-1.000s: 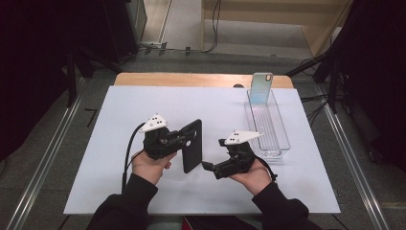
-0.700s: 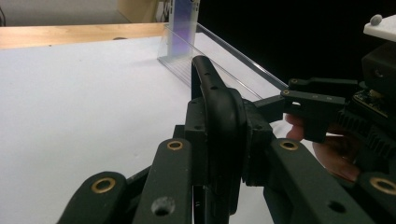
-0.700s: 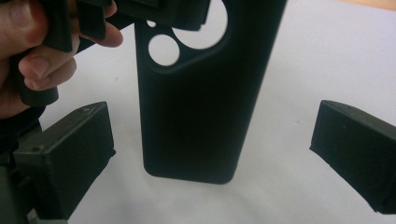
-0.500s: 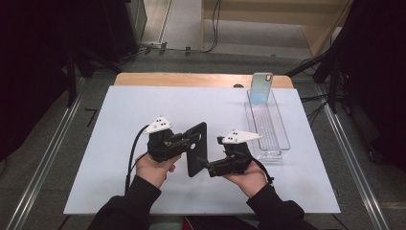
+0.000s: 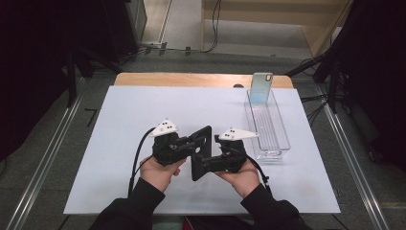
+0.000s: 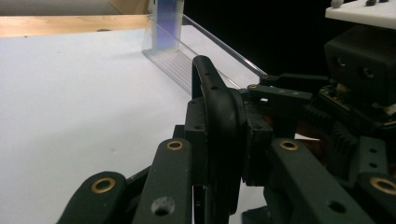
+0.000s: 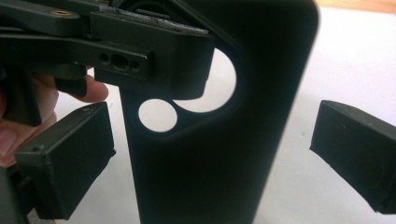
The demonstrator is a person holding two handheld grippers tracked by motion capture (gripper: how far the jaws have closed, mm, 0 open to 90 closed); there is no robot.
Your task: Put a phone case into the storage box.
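A black phone case with a round camera cut-out is held off the white table between both hands. My left gripper is shut on its upper edge; in the left gripper view the jaws clamp the case's rim. My right gripper is open at the case's lower part. In the right gripper view its two pads stand wide on either side of the case, apart from it. The left gripper's jaw bites the case near the cut-out.
A long clear plastic tray lies at the right of the white table top. An iridescent phone case stands upright at its far end. The tray lies beyond the black case in the left gripper view.
The hands have come together. The left gripper has tilted the black case toward the right, and the right gripper has moved left until its open jaws straddle the case.
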